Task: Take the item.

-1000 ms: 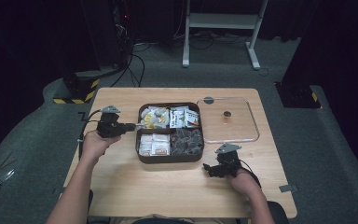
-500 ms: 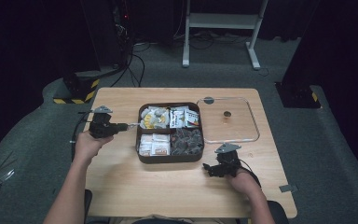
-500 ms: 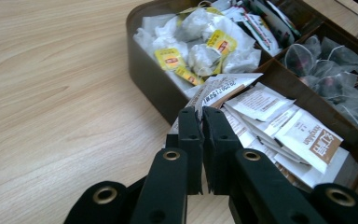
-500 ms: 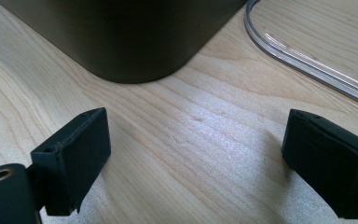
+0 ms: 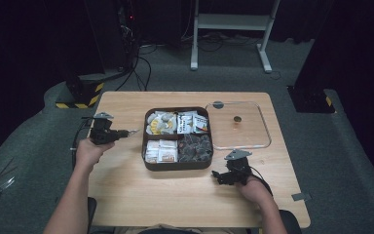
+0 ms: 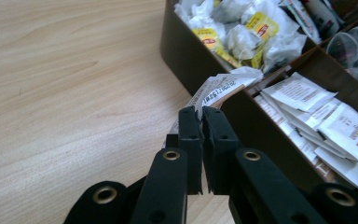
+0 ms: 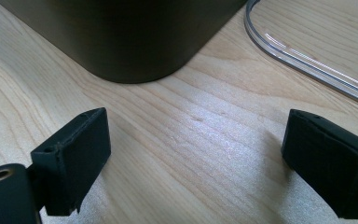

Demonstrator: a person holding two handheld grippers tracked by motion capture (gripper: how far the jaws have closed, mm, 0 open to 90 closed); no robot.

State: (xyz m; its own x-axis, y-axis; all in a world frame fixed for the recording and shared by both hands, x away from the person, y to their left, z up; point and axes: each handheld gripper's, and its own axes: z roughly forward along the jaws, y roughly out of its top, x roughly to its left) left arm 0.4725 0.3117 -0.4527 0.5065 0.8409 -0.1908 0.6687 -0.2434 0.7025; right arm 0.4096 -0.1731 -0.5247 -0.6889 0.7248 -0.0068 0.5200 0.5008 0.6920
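On the wooden table (image 5: 126, 195) in front of me sits the dark compartment box (image 5: 177, 165), with its clear lid (image 5: 265, 139) lying flat just to the right of it. From above, the box shows four sections: tea bags at the far left, printed packets at the far right, white sachets at the near left and dark pouches at the near right. My left gripper (image 5: 126, 132) hangs over the bare wood just left of the box, clenched on a paper sachet (image 5: 133, 131), which from this height is no more than a pale sliver at the tips. My right gripper (image 5: 219, 175) rests low on the table by the box's near right corner, jaws spread wide and holding nothing. I judge the step in hand to be carrying one sachet out of the box; the next move calls for choosing a spot on the bare wood to my left, lowering the sachet flat and only then easing the jaws apart. My left gripper view adds what the high one cannot: the sachet (image 6: 214, 88) is printed, pinched at one edge, and lies apart from the box wall (image 6: 186, 51). My right gripper view shows the box's rounded corner (image 7: 135, 51) and the lid's rim (image 7: 303, 51) ahead, with clear wood between the jaws.
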